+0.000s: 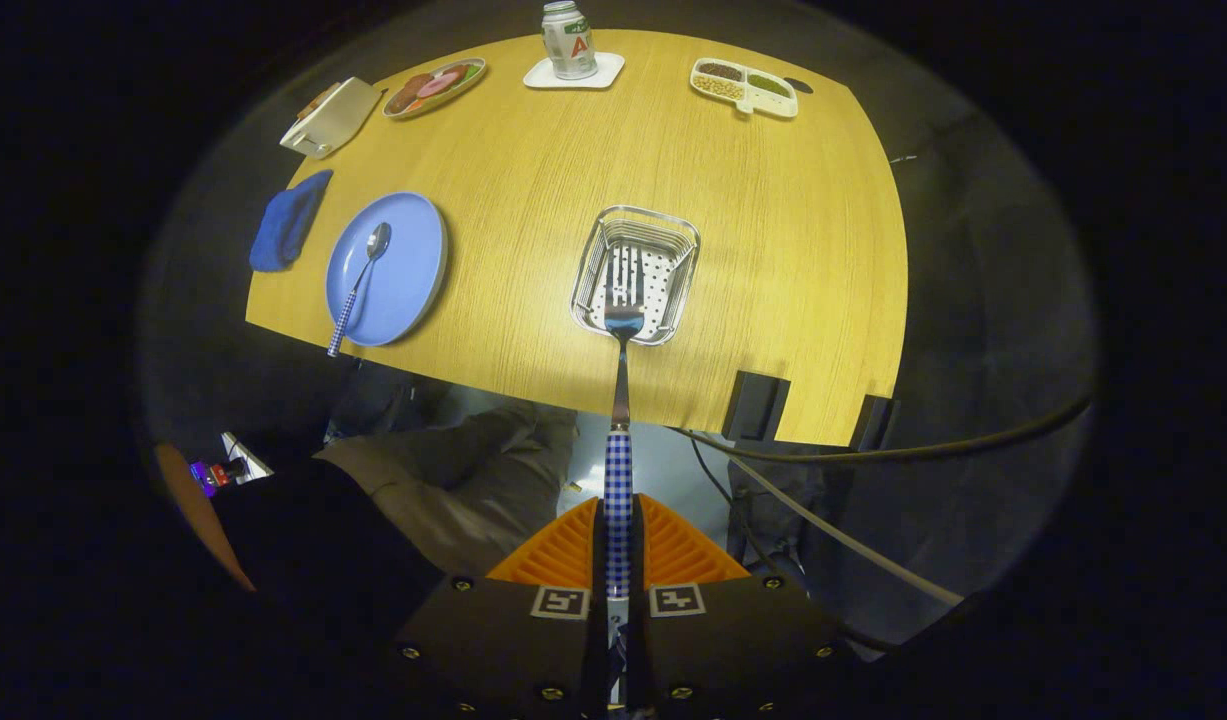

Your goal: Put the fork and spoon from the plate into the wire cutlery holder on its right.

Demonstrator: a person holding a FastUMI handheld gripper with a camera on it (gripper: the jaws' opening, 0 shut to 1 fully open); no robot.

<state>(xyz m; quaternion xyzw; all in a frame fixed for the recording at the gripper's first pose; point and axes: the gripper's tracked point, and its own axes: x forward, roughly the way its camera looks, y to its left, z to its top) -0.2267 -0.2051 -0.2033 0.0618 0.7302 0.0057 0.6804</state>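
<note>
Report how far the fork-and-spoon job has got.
Done: the fork is off the blue plate. In hand: the gripper is shut on its checked handle, tines lined up with the wire cutlery holder, apparently above it and not yet inside. Left: dropping the fork in, then the spoon, which lies on the plate.

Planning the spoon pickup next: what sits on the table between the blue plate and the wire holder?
Nothing: in the gripper view bare tabletop separates plate from holder. The gripper holds the fork.
</note>
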